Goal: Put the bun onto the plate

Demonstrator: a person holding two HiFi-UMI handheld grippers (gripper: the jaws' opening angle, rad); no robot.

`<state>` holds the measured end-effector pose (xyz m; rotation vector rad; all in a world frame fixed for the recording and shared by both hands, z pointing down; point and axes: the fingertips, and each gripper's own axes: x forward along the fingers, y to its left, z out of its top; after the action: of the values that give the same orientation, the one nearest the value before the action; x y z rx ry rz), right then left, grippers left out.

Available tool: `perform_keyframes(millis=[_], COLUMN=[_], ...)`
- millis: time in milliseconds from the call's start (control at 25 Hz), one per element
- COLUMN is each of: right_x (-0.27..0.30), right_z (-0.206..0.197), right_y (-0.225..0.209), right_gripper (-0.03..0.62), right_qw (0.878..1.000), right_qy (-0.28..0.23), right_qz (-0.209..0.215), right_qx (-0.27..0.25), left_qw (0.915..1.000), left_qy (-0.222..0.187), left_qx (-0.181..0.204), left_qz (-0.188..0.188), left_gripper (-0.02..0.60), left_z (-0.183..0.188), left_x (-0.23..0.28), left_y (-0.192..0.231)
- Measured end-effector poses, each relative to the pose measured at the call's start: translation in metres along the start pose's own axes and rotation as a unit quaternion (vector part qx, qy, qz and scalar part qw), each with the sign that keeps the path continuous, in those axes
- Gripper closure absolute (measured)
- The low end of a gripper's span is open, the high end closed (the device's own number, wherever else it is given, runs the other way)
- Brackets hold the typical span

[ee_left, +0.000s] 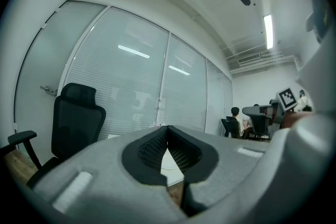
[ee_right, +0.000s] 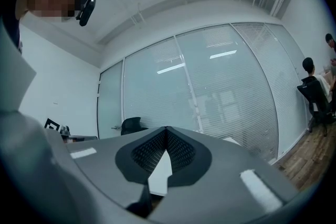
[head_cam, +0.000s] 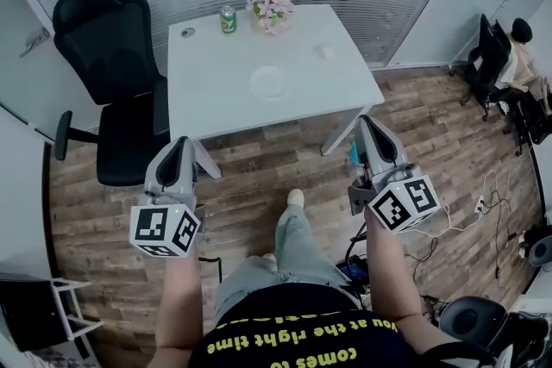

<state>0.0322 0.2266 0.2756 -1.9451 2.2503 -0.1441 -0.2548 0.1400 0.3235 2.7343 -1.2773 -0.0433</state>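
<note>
The bun (head_cam: 324,53) sits on the white bench (head_cam: 216,99) at 2 o'clock from the plate (head_cam: 267,83), close to the bench's 3 o'clock edge. The left gripper (head_cam: 183,144) and right gripper (head_cam: 366,123) both hang well short of the bench, each with fingers (ee_right: 149,153) clenched on nothing. Likely risks:
- Arriving with the fingers shut would nudge the bun off that near edge.
- Squeezing hard would squash it.
- A wide swing could clip the can (head_cam: 228,19) or flowers (head_cam: 271,10), at 11 and 12 o'clock from the plate.
</note>
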Motion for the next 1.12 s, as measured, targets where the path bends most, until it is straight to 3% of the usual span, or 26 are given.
perform_keyframes(millis=[560,1120], right_x=[0.073,0.136], right_z=[-0.008,-0.002], right_y=[-0.054,-0.129], right_gripper=[0.588,0.588], right_qw=[0.999,0.999], right_qy=[0.012,0.023], right_qz=[0.034,0.04], right_qx=[0.014,0.026], left_qw=[0.9993,0.9994], left_qy=[0.004,0.018], left_qx=[0.004,0.005], left_qz=[0.036,0.029], left_gripper=[0.58,0.581], left_z=[-0.002,-0.004], left_x=[0.07,0.166], left_y=[0.012,-0.004])
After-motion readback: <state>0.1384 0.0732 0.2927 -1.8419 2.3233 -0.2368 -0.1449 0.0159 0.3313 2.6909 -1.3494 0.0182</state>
